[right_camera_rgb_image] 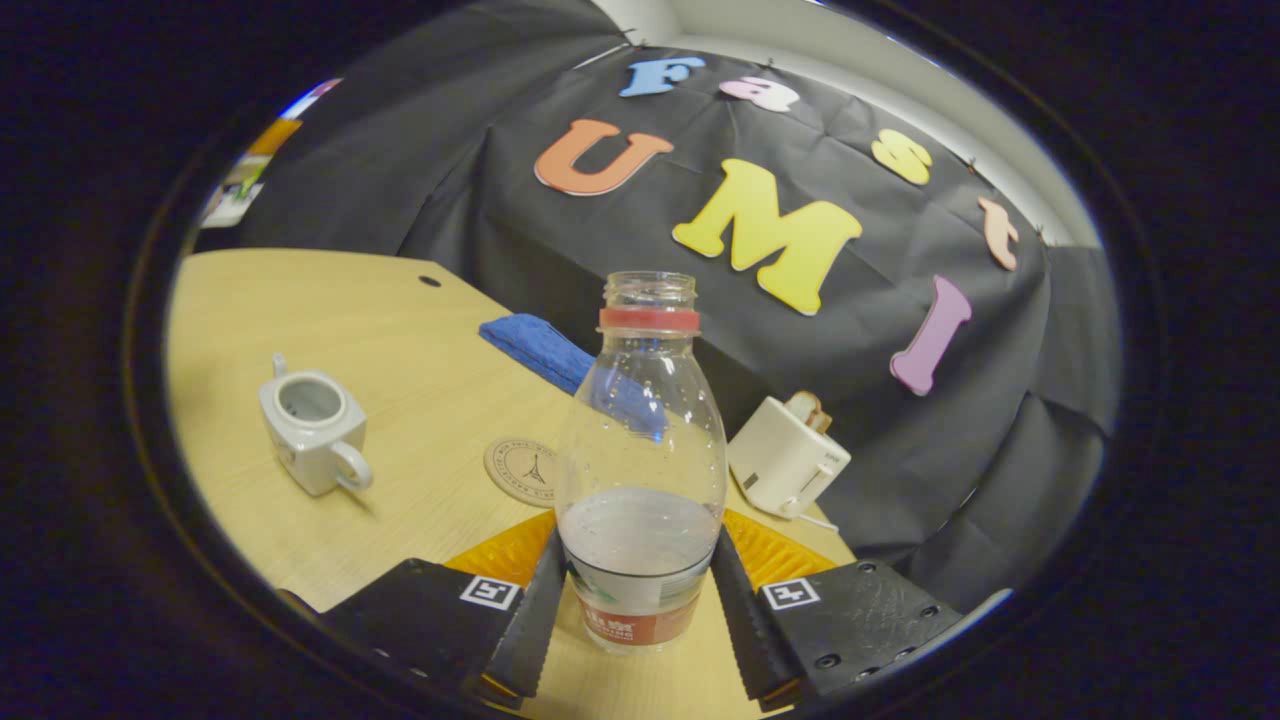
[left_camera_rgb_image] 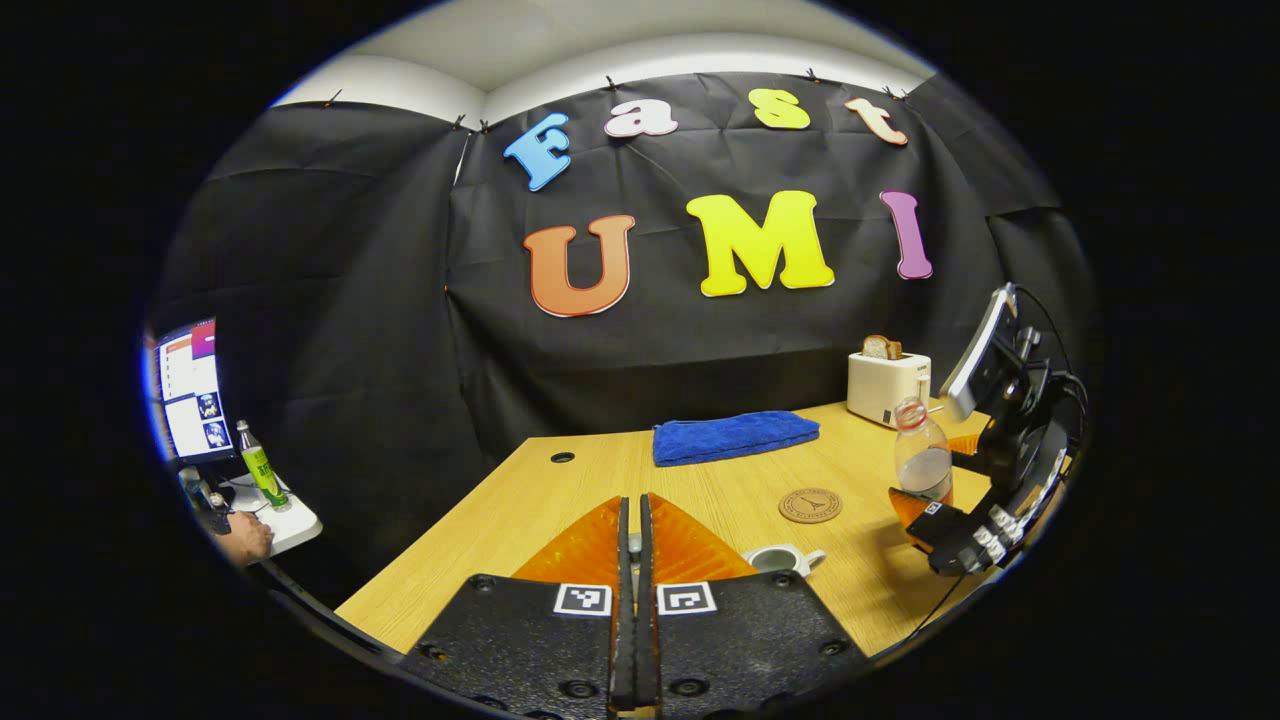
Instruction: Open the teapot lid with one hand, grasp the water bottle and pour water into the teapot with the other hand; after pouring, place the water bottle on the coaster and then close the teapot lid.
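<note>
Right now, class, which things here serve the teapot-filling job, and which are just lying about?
Part of the job:
- teapot, lid off
- water bottle, uncapped, held by the right gripper
- coaster
- left gripper, fingers together

Just lying about:
- blue towel
- toaster with bread in it
- green bottle on a side desk

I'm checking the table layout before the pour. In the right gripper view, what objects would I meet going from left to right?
Teapot → coaster → water bottle held in the right gripper → toaster. The blue towel is left out: it runs behind the bottle.
</note>
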### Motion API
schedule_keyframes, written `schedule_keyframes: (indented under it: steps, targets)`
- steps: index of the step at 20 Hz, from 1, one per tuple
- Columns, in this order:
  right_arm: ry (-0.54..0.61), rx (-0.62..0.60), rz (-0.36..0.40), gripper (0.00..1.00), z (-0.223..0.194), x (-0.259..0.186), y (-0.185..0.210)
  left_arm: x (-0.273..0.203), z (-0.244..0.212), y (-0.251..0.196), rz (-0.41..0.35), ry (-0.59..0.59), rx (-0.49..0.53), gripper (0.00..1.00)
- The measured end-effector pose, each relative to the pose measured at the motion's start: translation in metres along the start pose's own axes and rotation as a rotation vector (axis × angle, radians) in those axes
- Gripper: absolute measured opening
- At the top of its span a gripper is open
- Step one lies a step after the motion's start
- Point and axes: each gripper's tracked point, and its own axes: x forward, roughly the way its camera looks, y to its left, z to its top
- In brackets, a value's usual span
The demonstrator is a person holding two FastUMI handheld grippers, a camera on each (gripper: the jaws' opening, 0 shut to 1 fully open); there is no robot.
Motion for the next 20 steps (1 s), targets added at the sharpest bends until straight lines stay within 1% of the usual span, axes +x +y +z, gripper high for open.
schedule_keyframes:
  steps: [3, 6, 9, 13, 16, 17, 20]
  targets:
    - [-0.004, -0.171, -0.02, 0.74, 0.0, 0.003, 0.014, -0.004, 0.005, 0.007, -0.002, -0.008, -0.027, 0.03]
    - [-0.032, -0.352, -0.067, 0.74, 0.004, 0.002, 0.022, -0.007, 0.008, 0.017, 0.008, -0.017, -0.041, 0.03]
    - [-0.03, -0.433, -0.054, 0.73, 0.002, 0.003, 0.032, -0.009, 0.009, 0.024, 0.008, -0.021, -0.064, 0.03]
    - [-0.043, -0.511, -0.081, 0.75, 0.008, 0.0, 0.034, -0.009, 0.007, 0.032, 0.014, -0.016, -0.078, 0.03]
    - [-0.063, -0.621, -0.092, 0.74, 0.018, 0.0, 0.033, -0.01, 0.005, 0.032, 0.013, -0.008, -0.075, 0.03]
    - [-0.066, -0.656, -0.089, 0.71, 0.016, -0.001, 0.034, -0.009, 0.005, 0.031, 0.011, -0.006, -0.068, 0.03]
    - [-0.075, -0.782, -0.092, 0.74, 0.017, 0.0, 0.034, -0.012, 0.008, 0.024, -0.003, -0.018, -0.042, 0.03]
